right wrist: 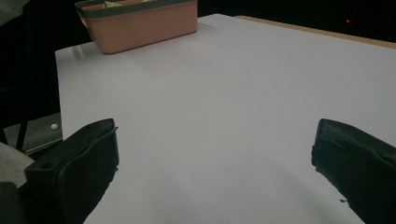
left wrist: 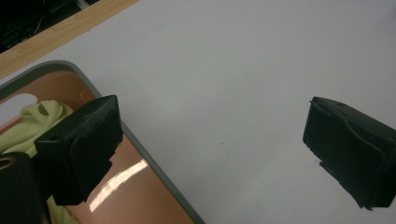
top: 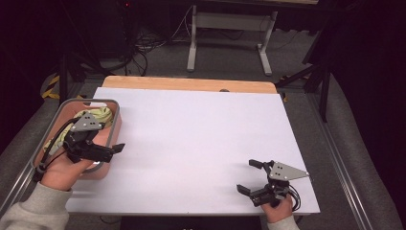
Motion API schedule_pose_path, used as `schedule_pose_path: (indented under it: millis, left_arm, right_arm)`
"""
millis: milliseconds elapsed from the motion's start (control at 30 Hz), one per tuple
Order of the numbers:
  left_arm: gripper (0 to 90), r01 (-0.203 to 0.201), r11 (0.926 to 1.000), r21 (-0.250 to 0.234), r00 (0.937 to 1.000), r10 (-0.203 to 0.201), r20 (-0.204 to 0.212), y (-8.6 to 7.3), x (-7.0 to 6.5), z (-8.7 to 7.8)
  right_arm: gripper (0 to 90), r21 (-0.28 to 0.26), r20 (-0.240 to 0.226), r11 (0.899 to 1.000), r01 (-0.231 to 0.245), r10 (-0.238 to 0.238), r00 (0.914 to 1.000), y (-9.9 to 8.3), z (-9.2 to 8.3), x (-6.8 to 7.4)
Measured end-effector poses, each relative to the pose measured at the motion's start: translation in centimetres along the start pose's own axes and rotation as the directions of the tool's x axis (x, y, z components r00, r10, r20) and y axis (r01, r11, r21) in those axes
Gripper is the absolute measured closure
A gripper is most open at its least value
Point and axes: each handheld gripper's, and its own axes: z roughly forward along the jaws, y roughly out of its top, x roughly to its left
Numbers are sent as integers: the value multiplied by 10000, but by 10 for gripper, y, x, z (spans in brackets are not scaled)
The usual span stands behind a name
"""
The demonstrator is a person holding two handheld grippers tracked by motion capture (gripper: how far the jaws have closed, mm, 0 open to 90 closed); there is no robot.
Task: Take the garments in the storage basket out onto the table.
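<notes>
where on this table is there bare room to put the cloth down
The white tabletop is bare from the bin across to the right gripper, and back to the wooden edge. It is crowded only at the left, where the left gripper hangs over the bin's yellow-green cloth.

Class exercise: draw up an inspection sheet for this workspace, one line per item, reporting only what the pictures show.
Surface: white rectangular tabletop, bare in the middle.
Job's things: salmon plastic basket with grey rim at left edge, holding yellow-green cloth.
Clutter: nothing seen.
Grippers: left gripper open over the basket's rim; right gripper open, near the front right corner.
Cables: dark cables on the floor behind.
Surroundings: white metal stand, dark room.
</notes>
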Motion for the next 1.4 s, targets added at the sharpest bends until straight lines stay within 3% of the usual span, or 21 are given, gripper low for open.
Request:
schedule_pose_path:
  millis: [100,500,1100,1400]
  left_arm:
    - [58,-166,9997,193,9997,170,-200,1,5,-1]
    - [63,-1,9989,463,9985,26,-542,-2,27,1]
    - [71,720,9931,920,9923,-620,-1071,-8,66,11]
    - [63,990,9867,1290,9904,-852,-1091,-8,80,15]
  right_arm:
    - [12,-28,8,10000,-22,22,10000,0,0,0]
    - [12,-53,-53,9999,-131,131,9999,-1,0,-1]
    - [12,112,-95,9999,-23,24,10000,-1,2,0]
    - [12,148,-139,9999,-65,68,9999,-2,3,-1]
